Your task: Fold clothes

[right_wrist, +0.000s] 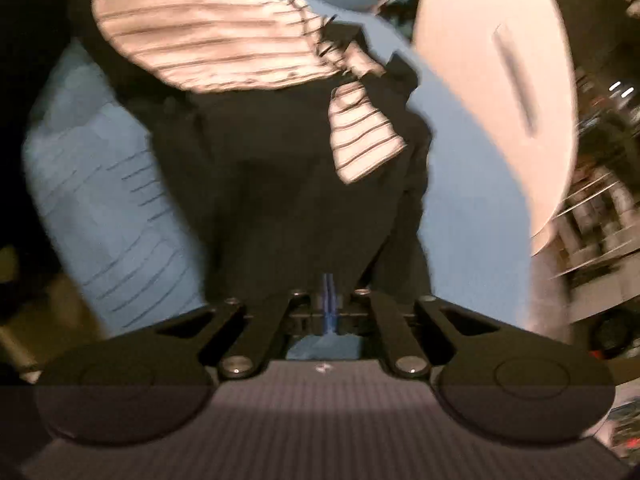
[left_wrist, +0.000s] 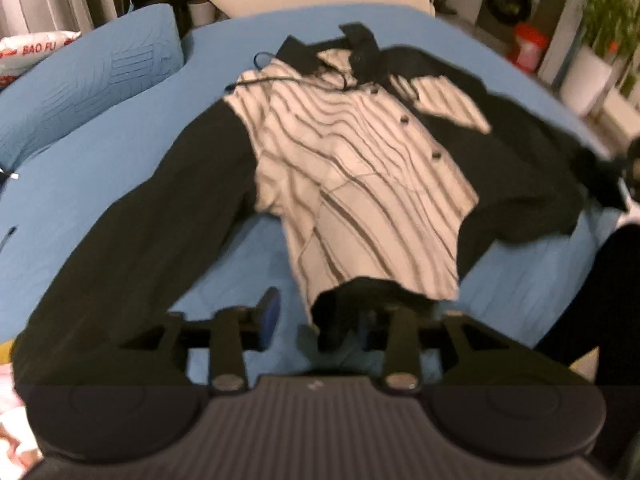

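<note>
2 grippers over 1 striped black-sleeved shirt [left_wrist: 360, 168] spread on blue bedding [left_wrist: 100, 184]. Left gripper [left_wrist: 316, 320] spread wide at the hem. Right gripper [right_wrist: 330, 308] pinched together on black sleeve [right_wrist: 288, 200] fabric. "BAO FU" legible on white bag [left_wrist: 36, 50].

Left wrist low over shirt [left_wrist: 360, 160], right wrist close, shared
</note>
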The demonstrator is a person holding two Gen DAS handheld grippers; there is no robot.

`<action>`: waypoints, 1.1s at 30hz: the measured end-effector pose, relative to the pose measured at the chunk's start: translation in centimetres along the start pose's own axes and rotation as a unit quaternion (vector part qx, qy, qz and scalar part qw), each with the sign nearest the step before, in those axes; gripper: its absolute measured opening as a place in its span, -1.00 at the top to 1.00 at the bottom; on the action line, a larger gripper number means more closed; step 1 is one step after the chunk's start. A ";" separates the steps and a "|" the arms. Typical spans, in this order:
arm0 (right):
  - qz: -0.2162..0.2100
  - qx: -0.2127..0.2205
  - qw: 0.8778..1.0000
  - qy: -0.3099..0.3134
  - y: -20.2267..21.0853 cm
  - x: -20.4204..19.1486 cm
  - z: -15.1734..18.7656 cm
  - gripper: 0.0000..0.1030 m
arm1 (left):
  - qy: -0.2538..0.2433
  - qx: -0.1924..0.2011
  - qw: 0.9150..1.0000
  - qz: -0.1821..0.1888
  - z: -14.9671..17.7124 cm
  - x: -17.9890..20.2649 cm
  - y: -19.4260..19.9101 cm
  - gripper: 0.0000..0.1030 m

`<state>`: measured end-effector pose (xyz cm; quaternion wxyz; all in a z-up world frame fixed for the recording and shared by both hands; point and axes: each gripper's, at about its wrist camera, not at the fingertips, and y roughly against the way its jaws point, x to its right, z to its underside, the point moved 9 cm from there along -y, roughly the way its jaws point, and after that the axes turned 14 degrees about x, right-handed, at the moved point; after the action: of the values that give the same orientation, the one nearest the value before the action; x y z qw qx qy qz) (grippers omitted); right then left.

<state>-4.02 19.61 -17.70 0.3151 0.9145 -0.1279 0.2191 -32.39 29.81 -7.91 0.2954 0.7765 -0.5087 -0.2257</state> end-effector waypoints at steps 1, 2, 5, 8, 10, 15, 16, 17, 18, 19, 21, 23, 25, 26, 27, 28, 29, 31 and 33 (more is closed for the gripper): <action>-0.005 0.024 1.000 -0.005 -0.2 -0.6 -0.7 -0.24 | -0.008 0.009 1.000 0.000 -0.3 0.3 0.4 -0.74; -0.017 0.045 0.999 -0.006 -0.4 -1.7 -1.3 -0.52 | -0.024 0.027 0.999 0.004 -1.1 0.9 1.1 -0.78; -0.059 0.064 0.995 0.047 -2.2 -5.5 -1.7 -0.86 | -0.053 0.059 0.997 0.012 -3.2 2.7 1.5 -0.93; -0.012 0.043 0.989 0.144 -6.3 -8.5 -1.8 -0.86 | -0.058 0.066 0.996 0.032 -4.4 5.1 0.0 -0.99; 0.036 0.032 0.977 0.208 -8.9 -9.0 -1.6 -0.84 | -0.072 0.051 0.994 0.058 -4.3 7.6 -2.0 -0.99; 0.028 0.018 0.993 0.115 -7.8 -6.6 -2.2 0.86 | -0.206 0.005 0.978 0.042 -2.4 13.2 -8.0 -0.84; 0.027 0.025 0.995 0.089 -6.9 -5.6 -2.7 0.87 | -0.241 0.005 0.970 0.034 -1.9 14.4 -8.8 -0.84; 0.028 0.031 0.997 0.069 -6.0 -4.6 -3.2 0.87 | -0.278 0.009 0.960 0.027 -1.3 15.7 -9.4 -0.84; 0.030 0.038 0.998 0.049 -5.1 -3.5 -3.7 0.88 | -0.314 0.013 0.949 0.021 -0.7 17.0 -10.0 -0.84; 0.034 0.044 0.998 0.030 -4.6 -2.6 -4.2 0.89 | -0.341 0.020 0.940 0.015 -0.3 18.2 -10.4 -0.84; 0.046 0.054 0.997 -0.003 -3.9 -0.8 -5.1 0.90 | -0.384 0.037 0.922 -0.002 0.5 20.1 -11.3 -0.84; 0.051 0.065 0.996 -0.030 -2.9 0.4 -5.7 0.90 | -0.412 0.053 0.909 -0.028 1.0 20.8 -12.3 -0.91; 0.053 0.070 0.995 -0.048 -2.2 1.2 -6.1 0.90 | -0.405 0.062 0.911 -0.036 1.1 20.6 -12.7 -0.81; 0.053 0.069 0.995 -0.051 -1.9 1.3 -6.1 0.90 | -0.371 0.046 0.928 -0.012 1.0 20.3 -12.4 -0.18; 0.051 0.066 0.995 -0.052 -1.7 1.3 -5.9 0.90 | -0.336 0.031 0.941 0.011 0.8 20.1 -12.0 0.32; 0.049 0.061 0.996 -0.051 -1.6 1.2 -5.7 0.90 | -0.312 0.021 0.950 0.019 0.6 19.7 -11.6 0.91; 0.048 0.058 0.996 -0.051 -1.1 1.0 -5.4 0.90 | -0.301 0.027 0.953 0.024 0.2 19.4 -10.8 0.89; 0.038 0.053 0.996 -0.053 -0.6 0.5 -5.3 0.90 | -0.262 0.034 0.964 0.041 -0.5 18.7 -9.1 0.89; 0.021 0.048 0.997 -0.056 -0.7 -0.5 -5.0 0.90 | -0.202 0.030 0.976 0.070 -0.8 17.7 -7.5 0.87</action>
<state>-5.84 23.37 -14.76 0.2589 0.9365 -0.1541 0.1795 -20.26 15.94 -13.37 0.1782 0.6862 -0.6172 -0.3412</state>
